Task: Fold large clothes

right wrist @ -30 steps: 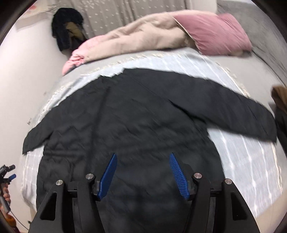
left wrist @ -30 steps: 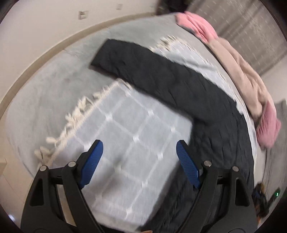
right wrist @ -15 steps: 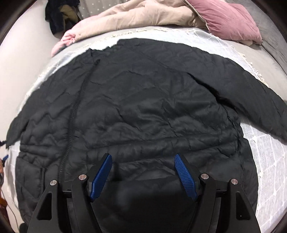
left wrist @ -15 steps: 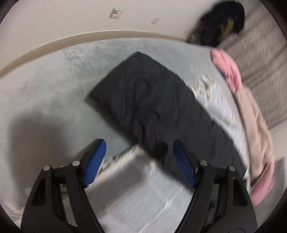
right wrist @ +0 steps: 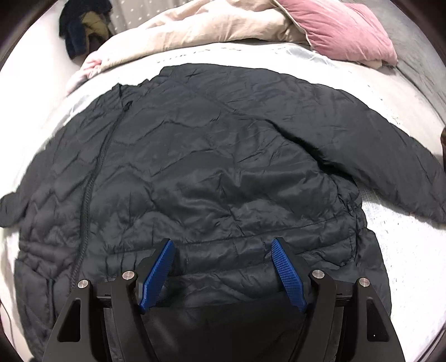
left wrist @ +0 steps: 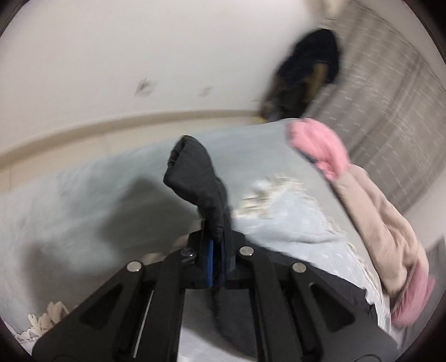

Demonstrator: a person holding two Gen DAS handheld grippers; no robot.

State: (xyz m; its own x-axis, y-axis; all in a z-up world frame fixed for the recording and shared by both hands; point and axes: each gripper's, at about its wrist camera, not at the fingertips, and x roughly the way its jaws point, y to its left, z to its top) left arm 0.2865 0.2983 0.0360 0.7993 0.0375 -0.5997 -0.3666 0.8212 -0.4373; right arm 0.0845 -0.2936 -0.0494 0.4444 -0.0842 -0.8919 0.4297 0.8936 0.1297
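Observation:
A large black quilted jacket (right wrist: 211, 156) lies spread front-up on the bed, zipper on the left, both sleeves out to the sides. My right gripper (right wrist: 223, 253) is open, its blue pads low over the jacket's hem. My left gripper (left wrist: 216, 250) is shut on the jacket's left sleeve (left wrist: 195, 172) and holds it lifted, the cuff standing up above the bed. In the right wrist view that cuff (right wrist: 9, 206) shows at the far left edge.
A light checked throw with fringe (left wrist: 281, 214) covers the grey bed (left wrist: 69, 200). A beige duvet (right wrist: 211, 25) and pink pillow (right wrist: 343, 30) lie along the far side. Dark clothes (right wrist: 80, 25) hang by the curtain. The wall (left wrist: 111, 55) is close on the left.
My left gripper moved over the sleeve end, shut on it and lifted it off the bed. My right gripper moved down closer to the jacket's hem, still open.

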